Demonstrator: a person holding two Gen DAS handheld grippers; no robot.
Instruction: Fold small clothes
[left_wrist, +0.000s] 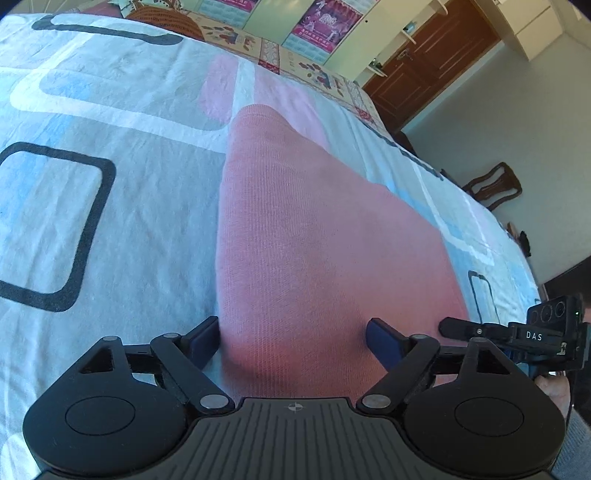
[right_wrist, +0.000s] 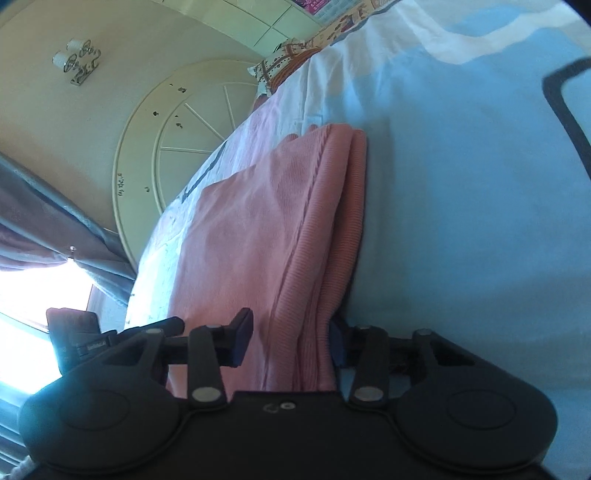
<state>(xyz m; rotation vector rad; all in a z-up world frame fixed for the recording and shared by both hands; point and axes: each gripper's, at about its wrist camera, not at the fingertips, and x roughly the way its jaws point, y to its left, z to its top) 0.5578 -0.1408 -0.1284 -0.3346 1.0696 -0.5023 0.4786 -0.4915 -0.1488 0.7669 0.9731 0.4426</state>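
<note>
A pink knit garment (left_wrist: 295, 221) lies folded in a long strip on the patterned bedsheet (left_wrist: 110, 184). My left gripper (left_wrist: 293, 341) is open, its blue pads on either side of the garment's near end. In the right wrist view the same garment (right_wrist: 258, 229) shows stacked folded layers with a ribbed edge. My right gripper (right_wrist: 290, 341) is open around the near edge of those layers, one pad on each side. The right gripper also shows at the right edge of the left wrist view (left_wrist: 517, 334).
The bed's far side carries a patterned pillow or quilt (left_wrist: 236, 37). A brown door (left_wrist: 436, 62) and a wooden chair (left_wrist: 495, 184) stand beyond the bed's right edge. In the right wrist view a white round headboard (right_wrist: 177, 147) and a bright curtained window (right_wrist: 37, 295) sit left.
</note>
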